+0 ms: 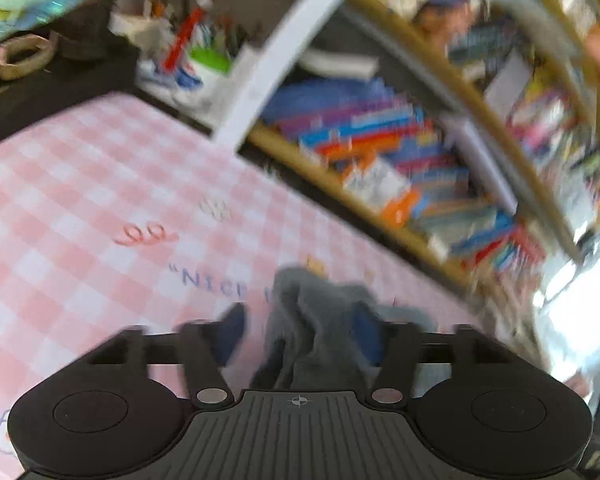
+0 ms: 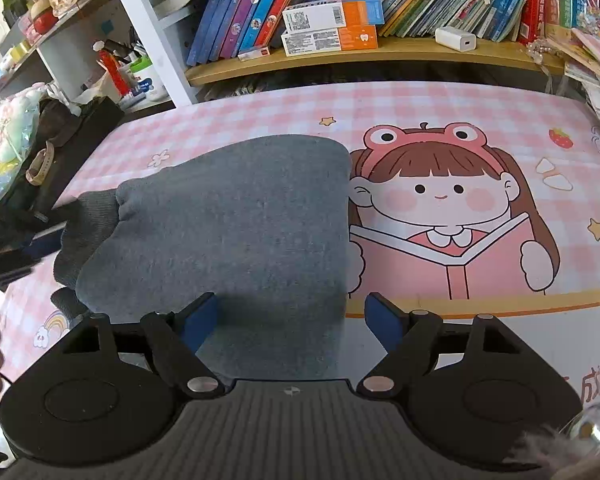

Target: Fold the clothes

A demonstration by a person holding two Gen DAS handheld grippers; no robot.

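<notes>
One grey garment (image 2: 236, 216) lies spread on the tabletop (image 2: 480, 108), which wears a pink checked cover. In the right wrist view the cloth runs forward from between the jaws of the right gripper (image 2: 294, 316) and fans out ahead and to their left, ending in a ribbed cuff (image 2: 86, 232). Those jaws stand wide apart; the left blue pad sits over the cloth, the right pad just past its straight edge, over bare cover. To the right of the jaws is a printed cartoon girl (image 2: 440, 200) in a frog hat, reading a pink book.

In the blurred left wrist view, a bunched fold of the grey garment (image 1: 320, 320) rises between the jaws of the left gripper (image 1: 300, 336). The jaws look partly spread, with cloth against the right pad; whether they pinch it I cannot tell. Ahead of them, blue print on the cover reads "NICE". Beyond stands a bookshelf (image 2: 340, 60) of colourful books, their spines unreadable.
</notes>
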